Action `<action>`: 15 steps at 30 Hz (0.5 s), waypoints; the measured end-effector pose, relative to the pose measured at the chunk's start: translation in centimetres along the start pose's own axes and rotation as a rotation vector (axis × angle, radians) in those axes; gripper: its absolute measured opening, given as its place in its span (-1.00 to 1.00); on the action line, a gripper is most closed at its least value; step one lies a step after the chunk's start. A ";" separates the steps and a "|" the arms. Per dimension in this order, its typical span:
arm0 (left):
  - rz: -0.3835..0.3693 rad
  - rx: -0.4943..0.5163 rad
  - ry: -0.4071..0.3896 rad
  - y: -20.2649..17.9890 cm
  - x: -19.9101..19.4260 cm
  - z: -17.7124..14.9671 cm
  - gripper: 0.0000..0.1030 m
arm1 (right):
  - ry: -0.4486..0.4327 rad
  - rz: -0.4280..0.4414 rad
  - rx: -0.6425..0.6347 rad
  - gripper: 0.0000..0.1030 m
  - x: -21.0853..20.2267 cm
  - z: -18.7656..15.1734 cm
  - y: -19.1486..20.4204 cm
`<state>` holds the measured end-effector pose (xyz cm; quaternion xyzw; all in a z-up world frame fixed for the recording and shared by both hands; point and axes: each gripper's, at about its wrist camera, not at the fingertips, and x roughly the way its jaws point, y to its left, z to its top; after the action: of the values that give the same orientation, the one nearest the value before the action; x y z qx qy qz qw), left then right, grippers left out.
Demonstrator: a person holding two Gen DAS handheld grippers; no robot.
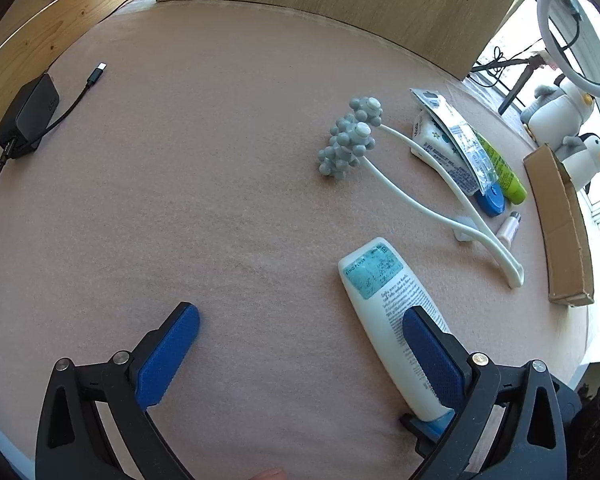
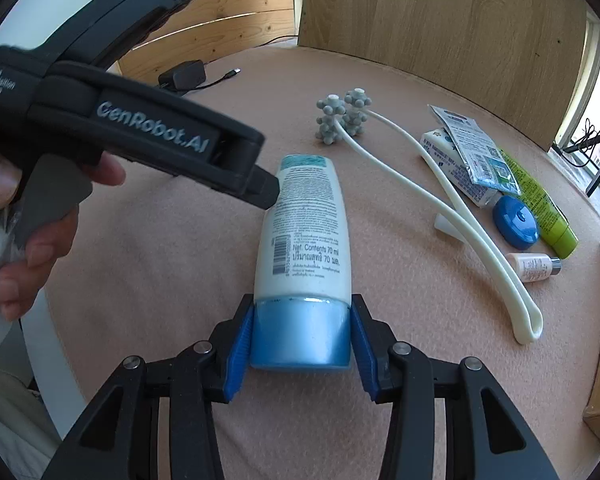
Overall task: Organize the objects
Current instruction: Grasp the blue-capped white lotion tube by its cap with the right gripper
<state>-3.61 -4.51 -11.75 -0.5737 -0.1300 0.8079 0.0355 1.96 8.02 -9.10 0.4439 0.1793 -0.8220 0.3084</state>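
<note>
right gripper (image 2: 302, 338) clamps the lotion bottle (image 2: 304, 236) by its blue cap; left gripper (image 1: 300, 344) gapes wide; roller and tubes near the table's right edge still need sorting.

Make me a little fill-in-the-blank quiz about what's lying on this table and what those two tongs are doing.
1. The right tongs close around the white bottle's ____ cap.
2. The left tongs stand ____, holding nothing.
3. The massager has two knobbly ____ heads.
4. The round blue lid lies beside a ____ tube.

Missing words: blue; open; grey; green
</note>
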 end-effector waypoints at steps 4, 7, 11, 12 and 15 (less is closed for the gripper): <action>-0.024 -0.009 0.032 -1.2 0.3 0.0 1.00 | -0.018 0.018 0.007 -0.20 -0.8 -1.5 0.1; -0.010 0.002 0.057 -2.5 1.1 0.1 1.00 | -0.029 0.003 -0.007 -0.21 -0.8 -1.5 0.5; 0.052 0.030 0.062 -4.3 2.2 0.7 0.97 | -0.046 -0.006 0.008 -0.20 -0.9 -1.8 0.6; 0.073 0.048 0.057 -4.9 2.5 0.9 0.90 | -0.050 -0.009 0.014 -0.20 -0.9 -1.8 0.7; 0.120 0.093 0.039 -6.3 2.6 1.0 0.41 | -0.056 -0.028 0.025 -0.20 -0.9 -1.9 0.9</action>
<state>-5.96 1.97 -12.23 -0.5937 -0.0568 0.8025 0.0161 4.07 8.72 -9.38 0.4221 0.1667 -0.8405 0.2961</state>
